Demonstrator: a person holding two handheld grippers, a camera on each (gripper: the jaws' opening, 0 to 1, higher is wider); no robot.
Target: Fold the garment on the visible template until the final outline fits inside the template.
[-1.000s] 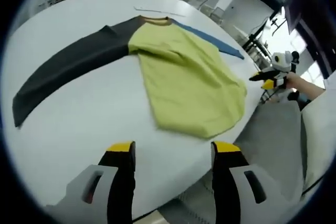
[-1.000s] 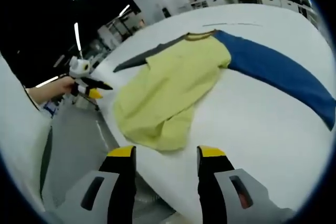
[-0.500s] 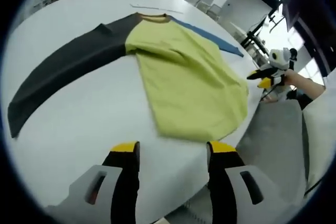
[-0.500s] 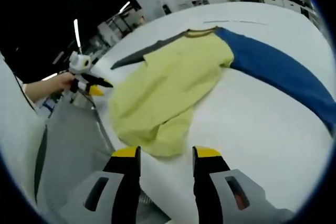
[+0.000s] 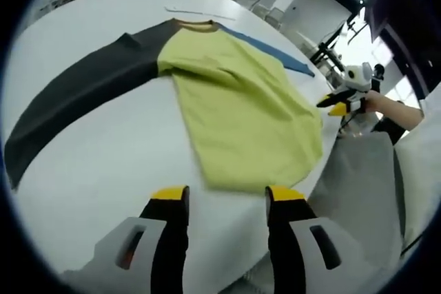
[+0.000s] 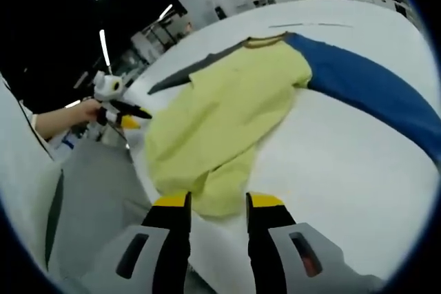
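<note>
A long-sleeved shirt lies flat on the white table [image 5: 103, 156]. Its body [image 5: 241, 108] is yellow-green, one sleeve [image 5: 76, 91] is dark grey and the other sleeve [image 5: 269, 49] is blue. My left gripper [image 5: 227, 196] is open just short of the shirt's hem near the table edge. In the right gripper view the shirt body [image 6: 227, 108] and blue sleeve [image 6: 365, 94] show, and my right gripper [image 6: 218, 202] is open with the rumpled hem corner [image 6: 217, 194] at its tips. Each gripper also appears in the other's view: the right gripper [image 5: 331, 105] and the left gripper [image 6: 131, 111].
A thin line [image 5: 200, 12] is marked on the table beyond the collar, also seen as a thin line [image 6: 310, 25]. Grey floor [image 5: 358, 177] lies past the table edge beside the hem. A hand [image 6: 65, 118] holds the far gripper. Benches and equipment stand in the background.
Both views have closed in on the hem, which now lies at the jaw tips. The gap between each gripper's jaws has narrowed a little. The shirt has not moved.
</note>
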